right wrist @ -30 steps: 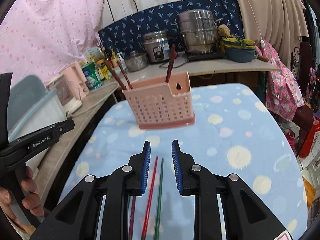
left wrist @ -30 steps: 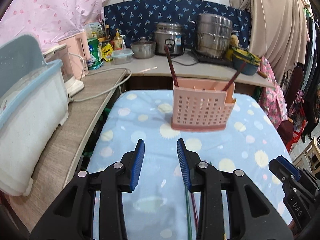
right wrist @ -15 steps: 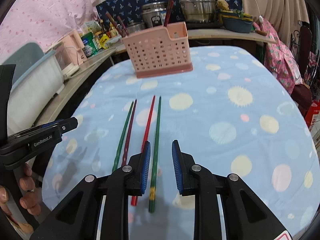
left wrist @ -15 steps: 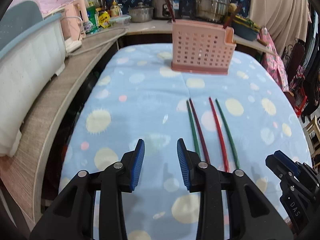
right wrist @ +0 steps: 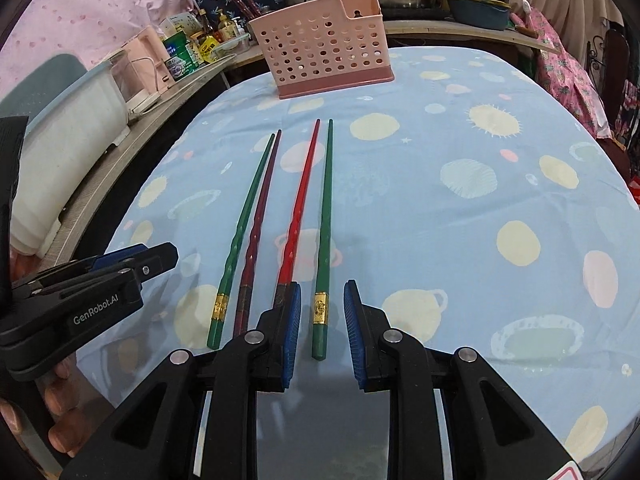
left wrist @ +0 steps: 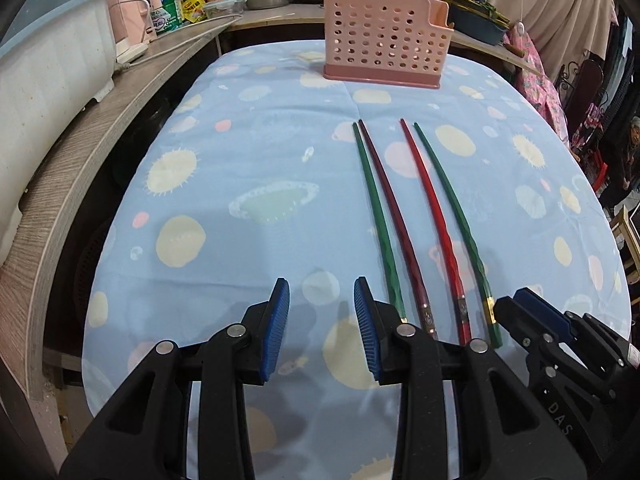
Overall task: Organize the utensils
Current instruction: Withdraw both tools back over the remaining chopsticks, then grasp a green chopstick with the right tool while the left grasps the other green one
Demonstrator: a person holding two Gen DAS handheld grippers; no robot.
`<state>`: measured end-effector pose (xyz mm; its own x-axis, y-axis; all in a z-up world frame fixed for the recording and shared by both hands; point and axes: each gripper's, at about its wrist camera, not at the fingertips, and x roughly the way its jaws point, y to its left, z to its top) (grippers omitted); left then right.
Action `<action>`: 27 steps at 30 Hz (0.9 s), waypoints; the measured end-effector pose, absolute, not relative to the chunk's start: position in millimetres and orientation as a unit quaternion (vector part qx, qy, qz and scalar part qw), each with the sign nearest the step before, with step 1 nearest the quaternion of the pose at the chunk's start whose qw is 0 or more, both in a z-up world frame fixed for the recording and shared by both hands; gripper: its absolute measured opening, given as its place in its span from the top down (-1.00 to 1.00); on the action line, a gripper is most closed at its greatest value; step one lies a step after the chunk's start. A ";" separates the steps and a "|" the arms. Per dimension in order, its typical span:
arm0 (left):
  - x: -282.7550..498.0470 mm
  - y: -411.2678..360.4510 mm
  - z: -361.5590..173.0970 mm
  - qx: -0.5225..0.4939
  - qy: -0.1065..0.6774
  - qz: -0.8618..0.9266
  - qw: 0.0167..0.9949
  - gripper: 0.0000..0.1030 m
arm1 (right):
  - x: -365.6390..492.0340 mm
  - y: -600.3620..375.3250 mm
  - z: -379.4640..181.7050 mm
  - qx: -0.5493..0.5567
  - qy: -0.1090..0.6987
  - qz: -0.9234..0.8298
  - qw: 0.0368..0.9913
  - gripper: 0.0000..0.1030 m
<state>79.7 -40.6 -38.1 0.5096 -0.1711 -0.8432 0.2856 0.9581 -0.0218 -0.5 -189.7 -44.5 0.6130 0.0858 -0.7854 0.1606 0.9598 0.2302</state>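
Observation:
Several chopsticks lie side by side on the blue spotted tablecloth (left wrist: 240, 168): a green one (left wrist: 378, 220), a dark maroon one (left wrist: 394, 224), a red one (left wrist: 434, 220) and another green one (left wrist: 456, 220). A pink perforated utensil holder (left wrist: 384, 44) stands at the far end with chopsticks in it; it also shows in the right wrist view (right wrist: 324, 52). My left gripper (left wrist: 320, 300) is open and empty, left of the chopstick ends. My right gripper (right wrist: 320, 300) is open, with the butt end of the right green chopstick (right wrist: 324, 240) between its fingers.
A wooden counter (left wrist: 80, 160) runs along the left with a white and blue tub (left wrist: 44, 60), a pink kettle and bottles. Pots and a rice cooker stand behind the holder. The table edge falls away on the right, near pink cloth (right wrist: 568, 76).
Both grippers have pulled back toward the near table edge and tilted down. The chopsticks on the cloth have come fully into view. Both grippers stay open.

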 end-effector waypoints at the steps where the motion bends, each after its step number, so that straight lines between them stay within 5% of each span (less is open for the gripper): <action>1: 78.0 -41.1 -39.7 0.060 0.479 -0.133 0.866 0.37 | -1.3 -189.0 -46.0 0.140 0.441 -0.021 0.886 0.57; 13: 68.7 -45.7 -46.7 0.062 0.486 -0.145 0.860 0.29 | -3.6 -185.8 -57.3 0.135 0.452 -0.024 0.882 0.85; 27: 60.6 -58.4 -48.0 0.070 0.483 -0.164 0.857 0.02 | -10.0 -188.8 -58.6 0.141 0.450 -0.023 0.882 0.86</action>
